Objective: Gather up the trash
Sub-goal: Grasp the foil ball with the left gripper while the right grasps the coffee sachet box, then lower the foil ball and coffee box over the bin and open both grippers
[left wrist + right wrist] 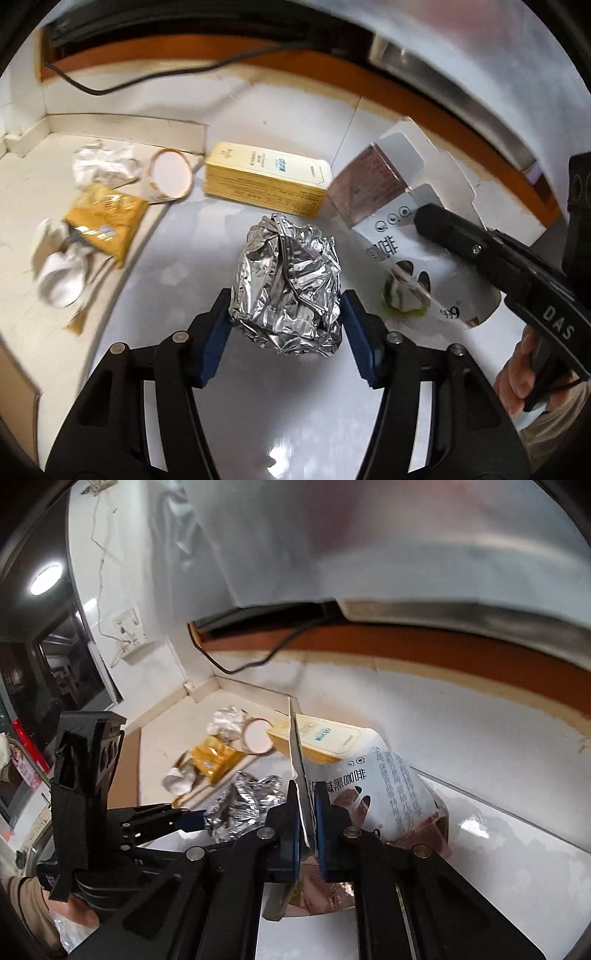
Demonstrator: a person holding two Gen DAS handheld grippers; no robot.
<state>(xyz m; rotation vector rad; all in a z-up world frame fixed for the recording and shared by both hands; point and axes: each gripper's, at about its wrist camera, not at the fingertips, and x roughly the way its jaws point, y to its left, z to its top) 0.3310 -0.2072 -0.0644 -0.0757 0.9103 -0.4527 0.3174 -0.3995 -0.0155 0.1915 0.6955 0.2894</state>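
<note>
On the white counter (177,258), the foil ball (286,284) is bracketed by the left gripper (286,317), whose pads sit at its flanks, half closed; a firm squeeze cannot be confirmed. To its right, a flap of the opened carton (384,786) is pinched edge-on in the right gripper (308,819), its body lying ahead and rightward.
</note>
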